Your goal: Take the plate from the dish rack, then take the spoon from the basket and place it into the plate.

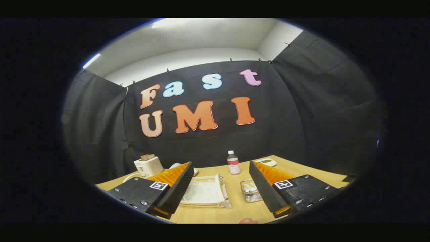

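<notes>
My gripper [221, 166] is open, its two fingers spread wide with nothing between them, raised above a light wooden table [235, 210]. Below and between the fingers sits a white dish rack [220, 188] with a white plate [203, 192] lying in it, partly hidden by the left finger. To the rack's right, a small wire basket [250, 191] holds what looks like a spoon [248, 190], too small to make out clearly; the right finger covers part of the basket.
A white toaster [147, 165] with bread in it stands at the table's far left. A small clear bottle [233, 162] with a white cap stands beyond the rack. A white device [267, 162] lies at the far right. A white dish edge [175, 165] peeks behind the left finger.
</notes>
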Demonstrator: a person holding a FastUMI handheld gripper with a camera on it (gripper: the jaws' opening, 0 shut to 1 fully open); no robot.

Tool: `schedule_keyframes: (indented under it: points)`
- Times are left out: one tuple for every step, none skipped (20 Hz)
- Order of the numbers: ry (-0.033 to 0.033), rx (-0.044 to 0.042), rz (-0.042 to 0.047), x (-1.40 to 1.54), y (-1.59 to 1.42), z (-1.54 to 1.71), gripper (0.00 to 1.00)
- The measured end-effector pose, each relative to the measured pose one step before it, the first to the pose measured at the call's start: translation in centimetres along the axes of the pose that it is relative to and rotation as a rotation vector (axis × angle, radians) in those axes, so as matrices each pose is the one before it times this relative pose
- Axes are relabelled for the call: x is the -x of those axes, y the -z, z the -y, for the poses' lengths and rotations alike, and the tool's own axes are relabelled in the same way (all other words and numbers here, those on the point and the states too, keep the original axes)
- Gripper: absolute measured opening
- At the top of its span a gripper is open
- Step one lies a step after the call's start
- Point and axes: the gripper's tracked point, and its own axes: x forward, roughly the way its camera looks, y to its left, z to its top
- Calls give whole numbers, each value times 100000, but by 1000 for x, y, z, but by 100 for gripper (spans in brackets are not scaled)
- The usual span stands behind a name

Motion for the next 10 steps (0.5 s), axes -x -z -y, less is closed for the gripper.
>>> schedule_keyframes:
  points:
    - [343,115,-230,1095,559,-1048,98]
    - [79,578,-105,885,371,-828,98]
    - [-73,1259,356,657,206,-675,98]
    - [558,2076,288,526,194,-376,98]
    - [1311,1521,674,417,2,35,98]
    - [-66,840,778,338,-36,-300,98]
    - [-530,-444,407,254,-90,-556,98]
    - [-141,387,-656,112,243,-269,98]
    - [328,1711,-551,106,129,-44,98]
    - [1117,2418,97,61,-68,122,98]
